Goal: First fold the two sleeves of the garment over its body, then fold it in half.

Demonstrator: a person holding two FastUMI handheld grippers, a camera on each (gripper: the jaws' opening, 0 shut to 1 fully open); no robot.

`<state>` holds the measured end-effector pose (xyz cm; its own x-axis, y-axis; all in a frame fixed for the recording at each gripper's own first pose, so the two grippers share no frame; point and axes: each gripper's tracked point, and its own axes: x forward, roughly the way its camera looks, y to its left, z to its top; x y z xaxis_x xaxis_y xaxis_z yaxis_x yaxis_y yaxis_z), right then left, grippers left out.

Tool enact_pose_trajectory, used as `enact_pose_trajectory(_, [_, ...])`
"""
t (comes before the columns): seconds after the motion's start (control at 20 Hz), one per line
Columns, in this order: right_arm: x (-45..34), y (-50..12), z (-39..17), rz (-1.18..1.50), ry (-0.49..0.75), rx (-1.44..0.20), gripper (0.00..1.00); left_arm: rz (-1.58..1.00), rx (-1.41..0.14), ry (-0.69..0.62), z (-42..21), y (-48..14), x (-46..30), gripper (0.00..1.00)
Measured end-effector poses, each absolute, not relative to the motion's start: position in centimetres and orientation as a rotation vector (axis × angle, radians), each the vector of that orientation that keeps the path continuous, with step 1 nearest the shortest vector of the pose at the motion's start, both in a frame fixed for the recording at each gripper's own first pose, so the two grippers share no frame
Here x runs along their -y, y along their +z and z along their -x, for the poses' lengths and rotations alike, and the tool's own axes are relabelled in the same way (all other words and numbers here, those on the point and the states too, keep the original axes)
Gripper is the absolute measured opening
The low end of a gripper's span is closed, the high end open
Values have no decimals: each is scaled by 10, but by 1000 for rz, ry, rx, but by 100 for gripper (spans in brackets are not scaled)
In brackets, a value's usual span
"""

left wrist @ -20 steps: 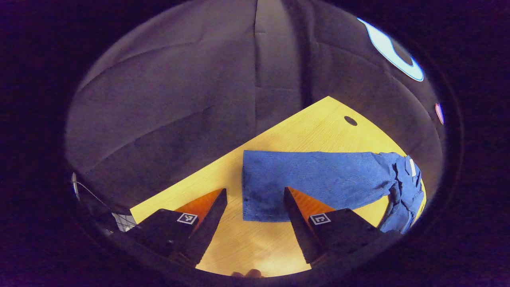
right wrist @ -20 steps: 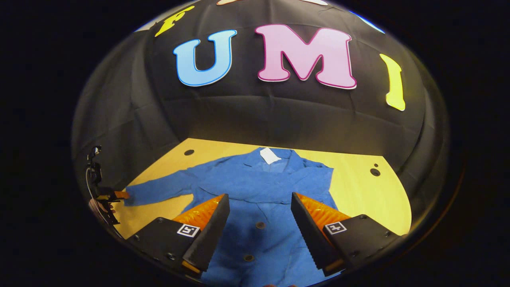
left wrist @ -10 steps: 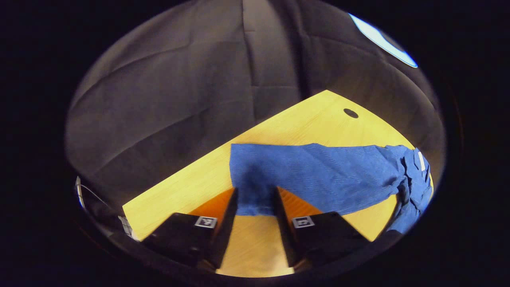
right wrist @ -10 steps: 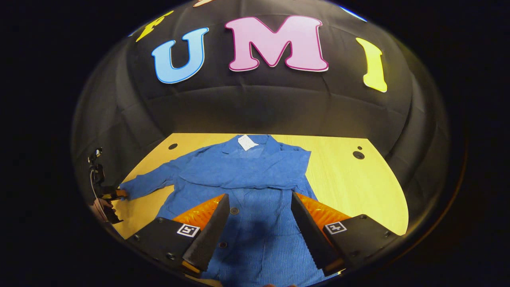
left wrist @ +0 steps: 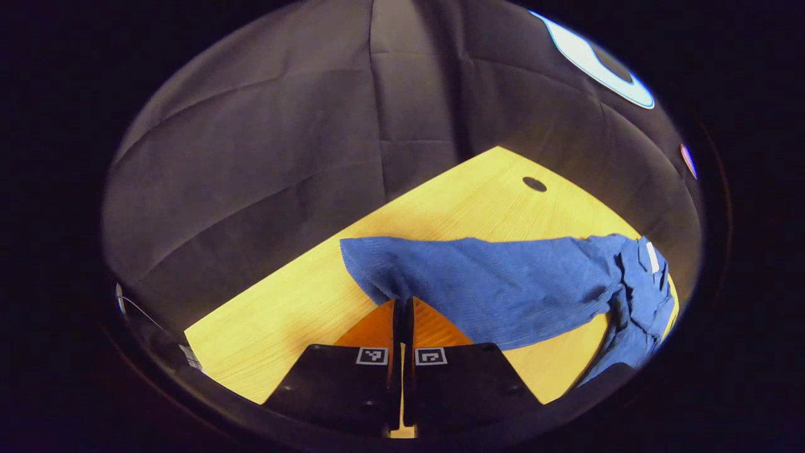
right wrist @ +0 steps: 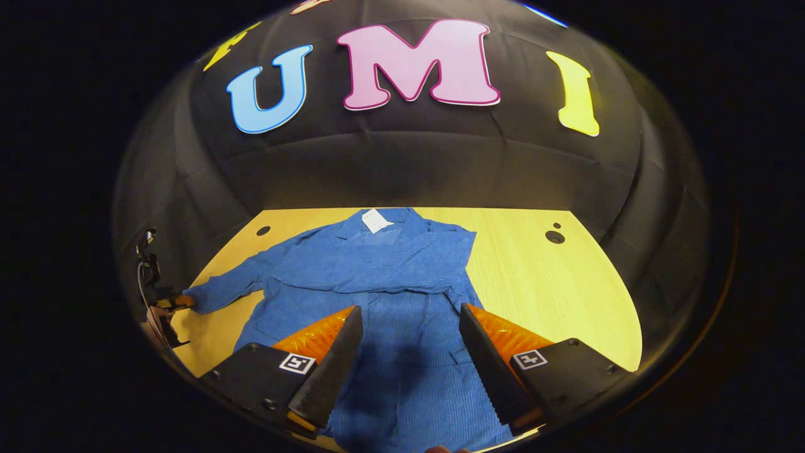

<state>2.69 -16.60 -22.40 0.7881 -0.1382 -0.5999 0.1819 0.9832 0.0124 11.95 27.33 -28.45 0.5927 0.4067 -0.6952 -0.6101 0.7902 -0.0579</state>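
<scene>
Left gripper (left wrist: 403,308) is standing with its two fingers pressed together on the cuff end of the left sleeve (left wrist: 478,286), so the cloth is pinched between them at the sleeve's near edge. That sleeve is stretching away from the gripper across the wooden table (left wrist: 295,314), lifted slightly at the pinched corner, and is joining the bunched shoulder of the blue garment (right wrist: 390,283) at the far side of the left gripper view. A round hole (left wrist: 534,184) is showing in the table beyond the sleeve.

Right gripper (right wrist: 407,352) is hovering with its fingers spread wide apart, holding nothing. It is sitting over the lower front of the garment, near the hem, with blue cloth showing between and under the fingers; whether the tips are touching the cloth cannot be told.

The garment is lying spread on the table, collar toward the booth wall, with a white tag (right wrist: 376,220) at the collar. The right sleeve (right wrist: 402,277) is lying folded across the chest of the garment. The left sleeve is still reaching outward from the garment toward the table edge, where the left gripper is showing small in the right gripper view, touching the cuff. Two holes (right wrist: 555,236) are showing in the bare table beside the garment.
</scene>
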Motion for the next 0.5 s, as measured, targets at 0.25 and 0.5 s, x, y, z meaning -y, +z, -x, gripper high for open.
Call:
enact_pose_trajectory(0.25, [182, -225, -25, -89, -193, -647, 98, 277, -557, 397, -181, -203, -198, 0])
enact_pose_trajectory(0.5, [212, -212, -19, -88, -225, -611, 98, 247, -467, 16, -263, -152, -16, 0])
